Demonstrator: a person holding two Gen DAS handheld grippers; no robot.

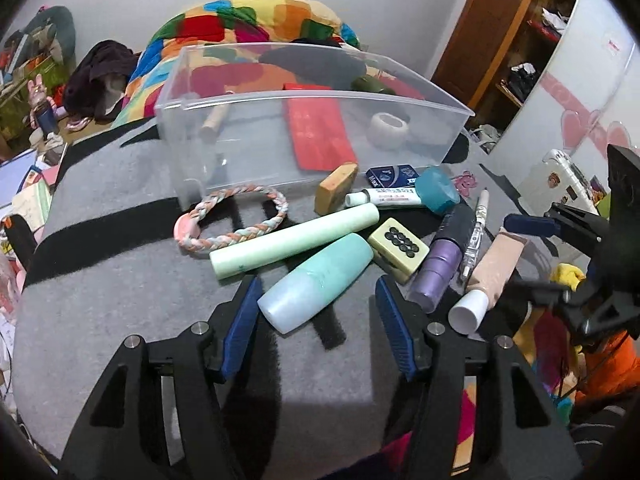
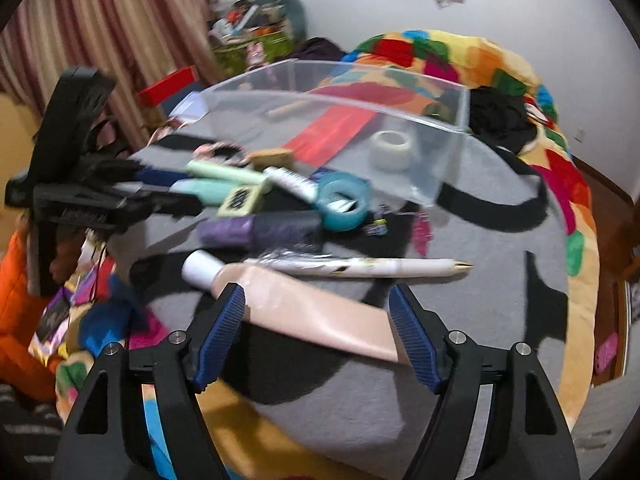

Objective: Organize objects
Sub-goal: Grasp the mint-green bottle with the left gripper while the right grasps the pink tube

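Loose items lie on a grey blanket before a clear plastic bin. My left gripper is open, its blue pads either side of a pale teal bottle without pressing on it. Around the bottle lie a pale green tube, a mahjong tile and a purple bottle. My right gripper is open astride a beige tube with a white cap, which lies crosswise between the pads. A white pen lies just beyond it.
The bin holds a red packet, a white tape roll and a wooden stick. In front of it lie a braided rope ring, a yellow sponge block and a teal tape roll. A colourful quilt is heaped behind.
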